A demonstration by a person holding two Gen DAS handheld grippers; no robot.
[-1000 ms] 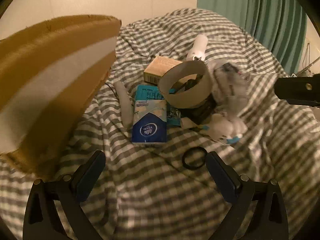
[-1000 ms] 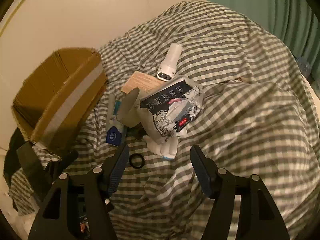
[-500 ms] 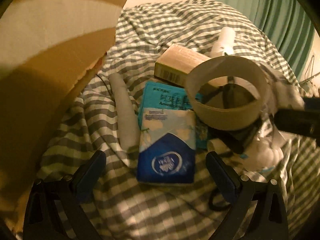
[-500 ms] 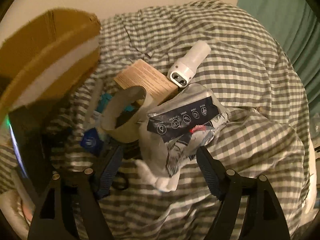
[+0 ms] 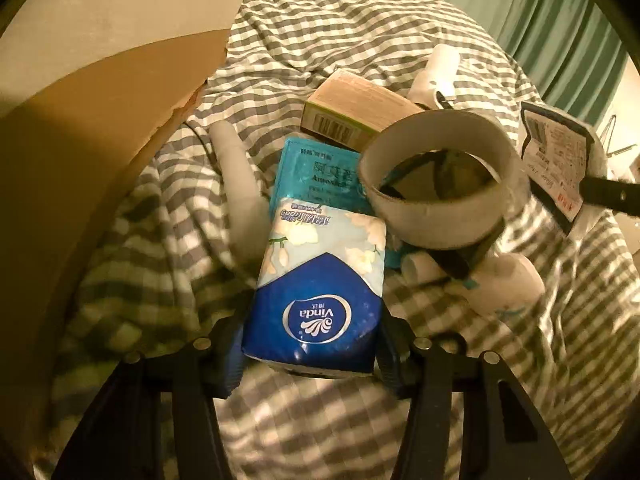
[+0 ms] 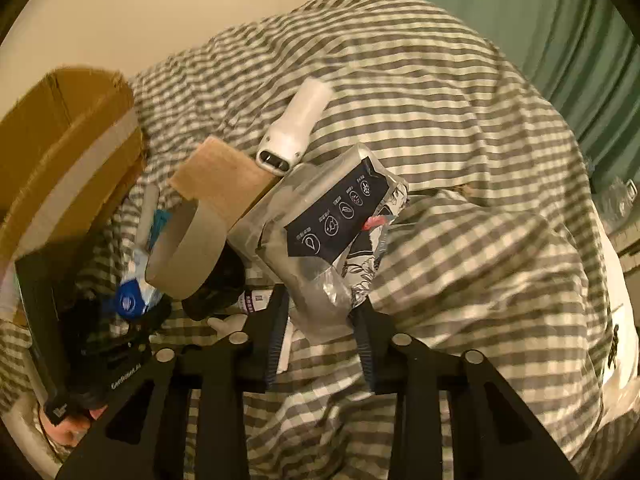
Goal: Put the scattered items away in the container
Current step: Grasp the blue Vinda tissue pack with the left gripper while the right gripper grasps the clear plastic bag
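Both grippers have dropped in on the pile since a second ago, their wide jaws now closing. On a gingham-covered bed, the left gripper (image 5: 310, 354) closes its pads against the sides of a blue Vinda tissue pack (image 5: 320, 292), which lies just in front of the empty tape roll core (image 5: 440, 184). To the right of that core, the right gripper (image 6: 320, 340) closes around the lower end of a silver foil pouch (image 6: 332, 236), whose crinkled end sits between the fingers. The cardboard box (image 5: 100, 120), the container, stands open well to the left of the core. A brown carton (image 5: 352, 112) and a white handheld device (image 6: 298, 128) lie behind the core. Done well, each squeeze should seat fully before any lift: the soft tissue pack wants a firm, centred pinch, while the slippery pouch may slide free if raised by its thin edge alone.
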